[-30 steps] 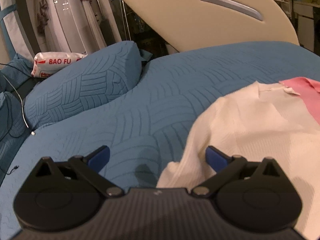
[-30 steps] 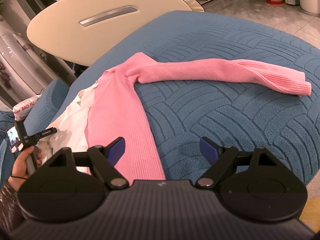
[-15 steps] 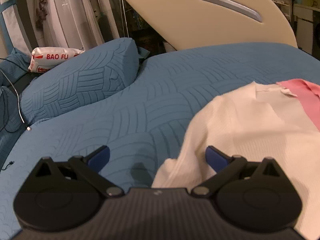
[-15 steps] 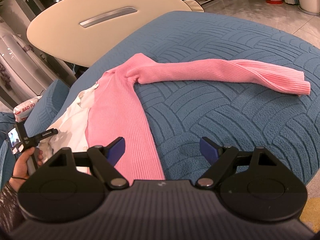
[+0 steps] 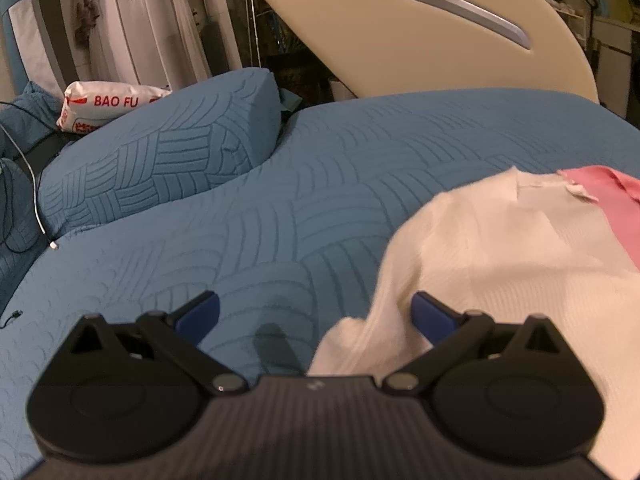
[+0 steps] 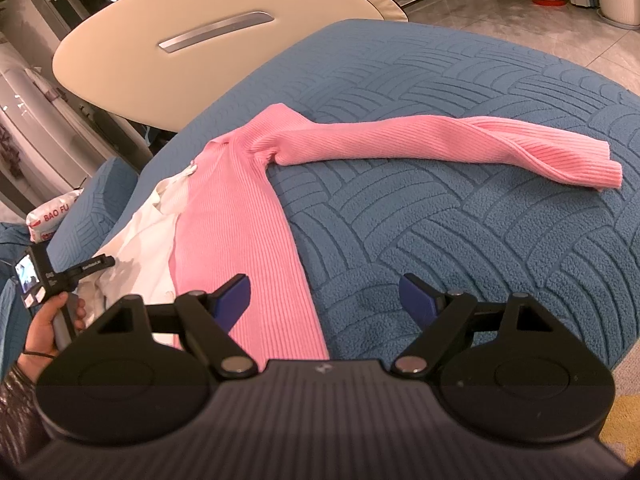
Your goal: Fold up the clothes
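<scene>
Left wrist view gives me a blue pillow (image 5: 160, 160) beyond the white garment (image 5: 500, 264) on the bed (image 5: 320, 200); left tongs (image 5: 316, 312) gape empty at its edge; right tongs (image 6: 324, 296) gape empty over the pink sweater (image 6: 240, 220) beside it

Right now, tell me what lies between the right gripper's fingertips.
In the right wrist view, the right gripper straddles the pink sweater edge and bare blue bedspread.

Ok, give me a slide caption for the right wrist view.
Open right hand-held gripper above a pink sweater spread on a blue bed.
</scene>
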`<state>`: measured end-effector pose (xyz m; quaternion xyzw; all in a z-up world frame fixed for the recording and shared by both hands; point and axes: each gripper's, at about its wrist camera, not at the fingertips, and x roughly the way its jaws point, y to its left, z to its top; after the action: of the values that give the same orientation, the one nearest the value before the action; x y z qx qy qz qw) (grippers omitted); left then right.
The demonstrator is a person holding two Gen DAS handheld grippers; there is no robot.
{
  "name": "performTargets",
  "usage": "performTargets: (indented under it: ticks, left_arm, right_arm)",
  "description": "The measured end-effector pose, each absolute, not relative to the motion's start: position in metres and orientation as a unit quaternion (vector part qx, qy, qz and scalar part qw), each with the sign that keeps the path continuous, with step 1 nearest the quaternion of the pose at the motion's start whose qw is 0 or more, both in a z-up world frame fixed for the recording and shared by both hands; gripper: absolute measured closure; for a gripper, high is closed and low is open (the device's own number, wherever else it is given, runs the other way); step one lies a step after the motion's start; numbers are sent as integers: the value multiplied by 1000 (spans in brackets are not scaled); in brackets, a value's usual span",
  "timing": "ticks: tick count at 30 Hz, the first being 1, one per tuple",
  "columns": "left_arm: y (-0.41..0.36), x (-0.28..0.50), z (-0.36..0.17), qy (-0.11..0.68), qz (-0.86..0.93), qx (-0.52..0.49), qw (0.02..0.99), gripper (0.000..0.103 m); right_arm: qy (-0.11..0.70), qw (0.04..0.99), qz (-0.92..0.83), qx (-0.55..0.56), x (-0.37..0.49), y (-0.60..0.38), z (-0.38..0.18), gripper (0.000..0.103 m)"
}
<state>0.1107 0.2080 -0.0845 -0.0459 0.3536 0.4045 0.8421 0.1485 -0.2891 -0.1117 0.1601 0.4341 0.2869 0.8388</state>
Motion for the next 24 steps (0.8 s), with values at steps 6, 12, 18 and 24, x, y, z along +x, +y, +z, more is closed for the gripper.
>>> performTargets:
  ticks: [6, 12, 18, 24]
  left_arm:
    - [211, 111, -86, 357, 403, -53, 841, 0]
    - [213, 109, -86, 356, 400, -67, 842, 0]
    - [211, 109, -85, 355, 394, -66, 845, 0]
    - [211, 110, -85, 352, 360, -98, 858, 0]
  right_arm:
    - [434, 839, 287, 160, 148, -289, -112, 19]
    - [434, 840, 285, 159, 148, -289, -112, 19]
    - [433, 841, 285, 156, 148, -288, -112, 19]
    - [433, 841, 284, 154, 148, -288, -112, 19]
